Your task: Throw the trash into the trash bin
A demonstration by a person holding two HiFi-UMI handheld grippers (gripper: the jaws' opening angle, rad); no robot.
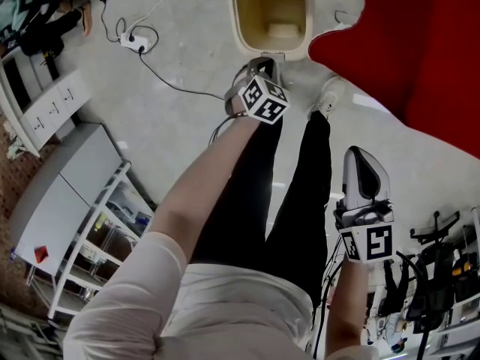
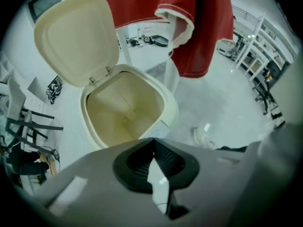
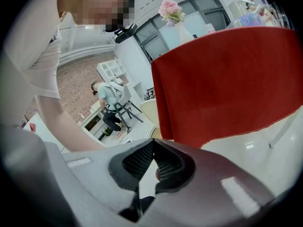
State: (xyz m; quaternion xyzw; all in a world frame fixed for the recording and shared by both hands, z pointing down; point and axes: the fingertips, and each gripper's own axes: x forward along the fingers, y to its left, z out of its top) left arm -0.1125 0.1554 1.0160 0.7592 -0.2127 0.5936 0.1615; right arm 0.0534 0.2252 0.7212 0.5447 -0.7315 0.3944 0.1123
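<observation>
A cream trash bin (image 1: 247,40) stands on the pale floor at the top of the head view. Its lid (image 2: 75,37) is swung up and back, and its yellowish inside (image 2: 125,112) is open to view. A paler patch shows at the bottom; I cannot tell what it is. My left gripper (image 1: 262,72) points steeply down just in front of the bin's near rim. Its jaws (image 2: 152,138) are shut with nothing between them. My right gripper (image 1: 357,154) hangs lower right beside the person's legs. It is also shut (image 3: 152,141) and empty.
A red cloth (image 1: 420,43) hangs from a table right of the bin, close to its rim. The person's white shoe (image 1: 326,100) rests near the bin. A power strip with cables (image 1: 135,42) lies left, a shelf unit (image 1: 67,186) further left, gear (image 1: 442,276) at right.
</observation>
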